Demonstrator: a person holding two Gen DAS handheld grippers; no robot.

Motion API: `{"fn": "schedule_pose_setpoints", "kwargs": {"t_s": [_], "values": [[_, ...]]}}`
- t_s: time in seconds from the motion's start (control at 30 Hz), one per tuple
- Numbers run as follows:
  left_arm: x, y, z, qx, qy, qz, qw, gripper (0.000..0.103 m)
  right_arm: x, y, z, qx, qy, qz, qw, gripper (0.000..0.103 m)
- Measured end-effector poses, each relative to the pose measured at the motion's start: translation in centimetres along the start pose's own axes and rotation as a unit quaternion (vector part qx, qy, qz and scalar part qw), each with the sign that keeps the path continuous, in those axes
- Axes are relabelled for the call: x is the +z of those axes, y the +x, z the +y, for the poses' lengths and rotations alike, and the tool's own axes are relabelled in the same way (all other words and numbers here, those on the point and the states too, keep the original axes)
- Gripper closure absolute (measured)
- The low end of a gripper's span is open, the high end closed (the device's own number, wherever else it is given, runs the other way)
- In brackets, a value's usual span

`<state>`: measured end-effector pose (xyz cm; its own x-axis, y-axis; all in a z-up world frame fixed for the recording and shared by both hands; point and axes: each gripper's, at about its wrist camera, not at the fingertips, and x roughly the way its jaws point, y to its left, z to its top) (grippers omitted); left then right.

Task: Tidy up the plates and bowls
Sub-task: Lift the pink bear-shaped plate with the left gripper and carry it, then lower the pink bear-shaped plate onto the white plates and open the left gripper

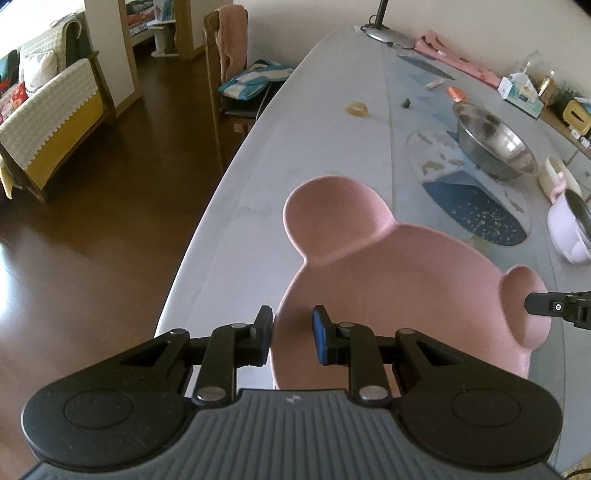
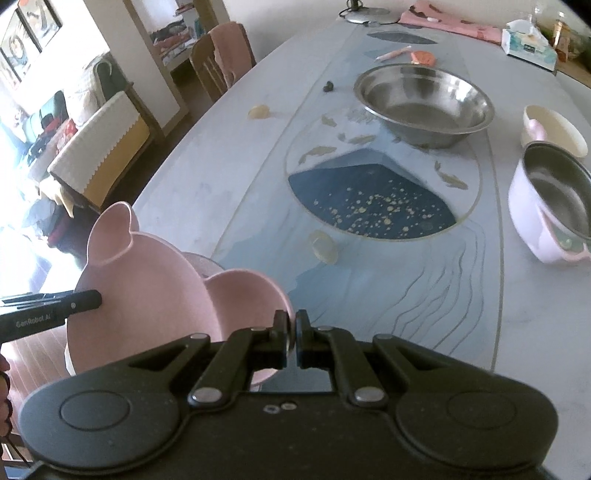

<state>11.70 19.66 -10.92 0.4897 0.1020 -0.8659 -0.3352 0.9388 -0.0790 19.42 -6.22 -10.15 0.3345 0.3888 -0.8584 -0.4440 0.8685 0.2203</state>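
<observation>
A pink bear-shaped plate (image 1: pixel 388 280) with two round ears is held tilted above the table's near edge. My right gripper (image 2: pixel 291 332) is shut on the rim of one ear of the pink plate (image 2: pixel 155 299). My left gripper (image 1: pixel 291 325) is open, its fingers on either side of the plate's near rim, not closed on it. The left gripper's finger (image 2: pixel 55 310) shows at the plate's left side in the right wrist view; the right gripper's finger (image 1: pixel 554 304) shows at the small ear in the left wrist view.
A steel bowl (image 2: pixel 424 99) stands at the table's middle far side. A pink-white pot with steel liner (image 2: pixel 550 206) and a cream bowl (image 2: pixel 554 129) stand at the right. A tissue box (image 2: pixel 528 46) and lamp base (image 1: pixel 388 35) are far back. A chair (image 1: pixel 225 74) stands left.
</observation>
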Motion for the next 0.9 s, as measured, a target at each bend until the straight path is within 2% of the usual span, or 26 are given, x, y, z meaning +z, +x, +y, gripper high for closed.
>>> {"fn": "schedule_pose_setpoints", "kwargs": {"t_s": [0.3, 0.67, 0.9], "values": [[-0.4, 1.0, -0.1, 0.006, 0.013, 0.011, 0.9998, 0.081, -0.2, 0.6, 0.2, 0.001, -0.01, 0.015, 1.0, 0.097], [-0.5, 1.5, 0.0, 0.008, 0.023, 0.021, 0.9995, 0.081, -0.1, 0.6, 0.6, -0.003, -0.02, 0.012, 1.0, 0.097], [-0.7, 1.4, -0.1, 0.002, 0.033, 0.021, 0.9993, 0.081, -0.1, 0.4, 0.9, -0.011, -0.014, 0.005, 1.0, 0.085]]}}
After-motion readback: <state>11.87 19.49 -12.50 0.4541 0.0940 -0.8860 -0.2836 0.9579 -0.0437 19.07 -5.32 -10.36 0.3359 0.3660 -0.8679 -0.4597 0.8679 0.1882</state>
